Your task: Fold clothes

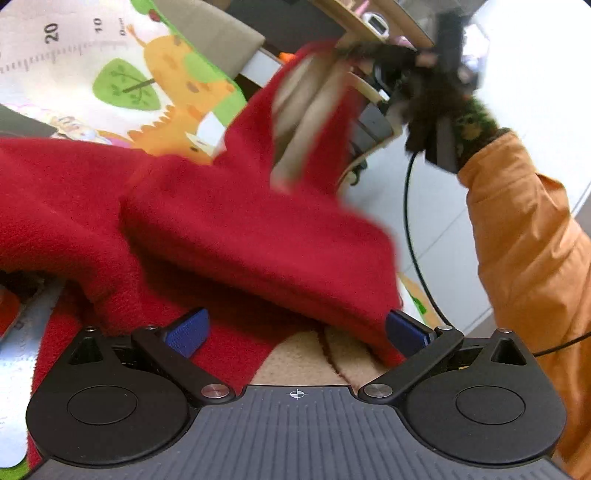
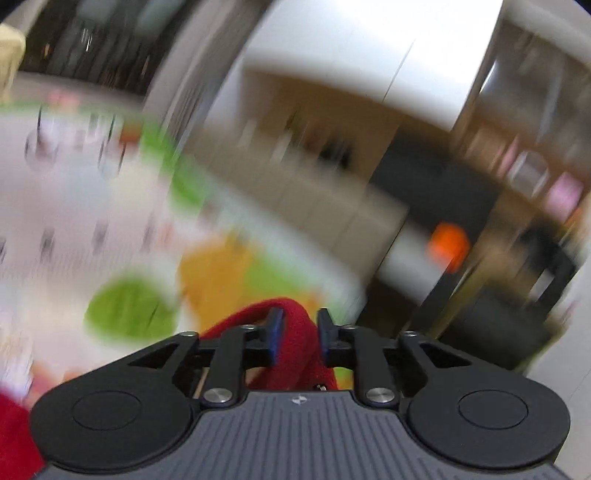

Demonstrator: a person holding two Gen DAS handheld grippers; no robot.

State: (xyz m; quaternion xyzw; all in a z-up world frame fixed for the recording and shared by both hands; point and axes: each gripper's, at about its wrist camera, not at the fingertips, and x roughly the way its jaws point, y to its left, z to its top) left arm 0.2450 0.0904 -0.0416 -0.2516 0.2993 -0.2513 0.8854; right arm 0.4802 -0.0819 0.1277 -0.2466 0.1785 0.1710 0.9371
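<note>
Colourful animal-print play mat (image 1: 122, 85) under work, pale floor and shelving at frame right. Red fleece garment (image 1: 221, 221) fills frame centre, part lifted toward upper right. Right gripper (image 2: 300, 338) clamped on red fold; left gripper (image 1: 295, 332) spread wide around cloth, gripping nothing. Fold unfinished, garment still rumpled.

This is a home, most likely a living room or a child's play area. A play mat (image 1: 122, 74) covers the floor, printed with a green tree, an orange giraffe-like animal and a height ruler marked 10 and 20. A grey cushion (image 1: 218, 40) lies at its far edge. Beyond it stands a light wooden shelf unit (image 1: 369, 26) holding small items, too blurred to tell apart. The right wrist view shows pale walls and wooden shelving (image 2: 535, 155), heavily smeared.
</note>
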